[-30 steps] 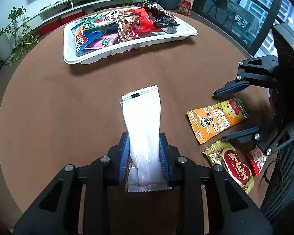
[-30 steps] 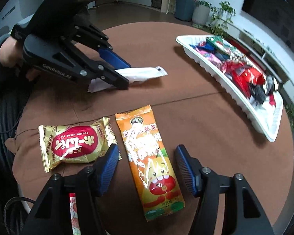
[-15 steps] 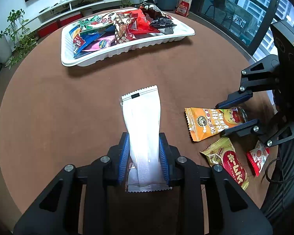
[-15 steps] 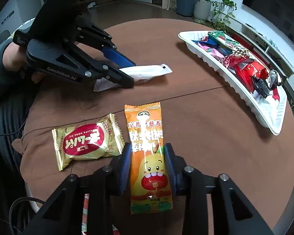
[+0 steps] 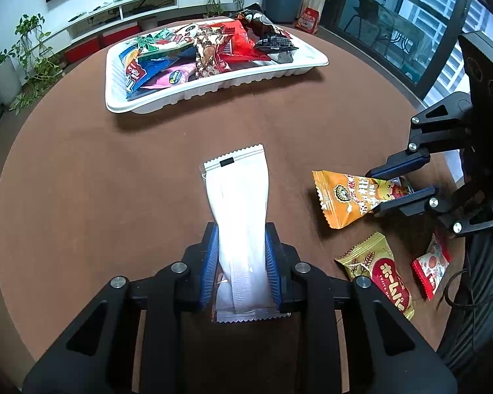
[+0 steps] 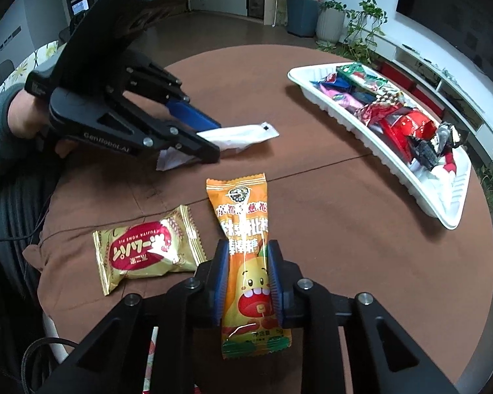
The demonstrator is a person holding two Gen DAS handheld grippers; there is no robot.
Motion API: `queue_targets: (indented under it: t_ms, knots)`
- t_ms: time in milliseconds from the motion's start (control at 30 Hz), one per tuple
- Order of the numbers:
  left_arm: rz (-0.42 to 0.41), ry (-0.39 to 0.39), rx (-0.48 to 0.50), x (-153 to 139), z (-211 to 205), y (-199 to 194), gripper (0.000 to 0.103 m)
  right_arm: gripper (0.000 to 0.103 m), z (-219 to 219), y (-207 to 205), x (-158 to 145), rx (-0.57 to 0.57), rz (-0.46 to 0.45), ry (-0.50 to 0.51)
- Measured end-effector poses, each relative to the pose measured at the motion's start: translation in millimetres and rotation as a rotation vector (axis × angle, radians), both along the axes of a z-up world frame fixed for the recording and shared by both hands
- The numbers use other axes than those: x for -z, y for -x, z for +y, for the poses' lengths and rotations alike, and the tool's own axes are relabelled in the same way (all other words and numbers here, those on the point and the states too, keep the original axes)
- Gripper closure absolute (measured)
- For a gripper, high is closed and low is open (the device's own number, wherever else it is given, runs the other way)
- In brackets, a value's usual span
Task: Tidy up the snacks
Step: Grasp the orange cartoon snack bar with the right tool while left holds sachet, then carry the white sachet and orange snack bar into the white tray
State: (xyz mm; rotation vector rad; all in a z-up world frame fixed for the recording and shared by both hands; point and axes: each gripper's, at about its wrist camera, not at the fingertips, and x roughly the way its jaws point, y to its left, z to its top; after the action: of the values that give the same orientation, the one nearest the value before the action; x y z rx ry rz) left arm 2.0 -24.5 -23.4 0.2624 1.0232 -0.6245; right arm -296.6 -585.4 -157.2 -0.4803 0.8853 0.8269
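Observation:
My left gripper (image 5: 241, 233) is shut on a long white snack packet (image 5: 238, 203) and holds it over the brown round table; it also shows in the right wrist view (image 6: 243, 134). My right gripper (image 6: 248, 246) is shut on an orange snack packet (image 6: 246, 229), lifted a little off the table; the packet also shows in the left wrist view (image 5: 351, 195). A white tray (image 5: 213, 88) filled with several snack packets stands at the far side of the table, and appears in the right wrist view (image 6: 443, 210).
A gold and red snack packet (image 6: 144, 252) lies on the table left of my right gripper. A small red packet (image 5: 432, 267) lies near the table's edge. Potted plants and a low white cabinet stand beyond the table.
My right gripper closed on the orange packet and raised it off the table. My left gripper keeps hold of the white packet and has moved toward the tray.

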Motion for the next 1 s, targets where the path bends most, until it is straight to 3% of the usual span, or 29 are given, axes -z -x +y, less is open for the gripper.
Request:
queue_targets:
  t_ms: [500,800,1000]
  knots:
    - [-0.035,0.076,-0.057,-19.1,13.1,-0.6,0.079,0.08,-14.4,-8.9,-21.1,0.091,-0.064,-0.094]
    - [-0.12,0.176,-0.078,-77.4,16.1,-13.2,0.079,0.08,-29.8,-23.7,-62.2,0.204,-0.148,-0.246]
    - [-0.182,0.218,-0.076,-122.6,7.0,-42.8,0.079,0.08,-36.3,-52.7,-94.3,0.333,-0.199,-0.34]
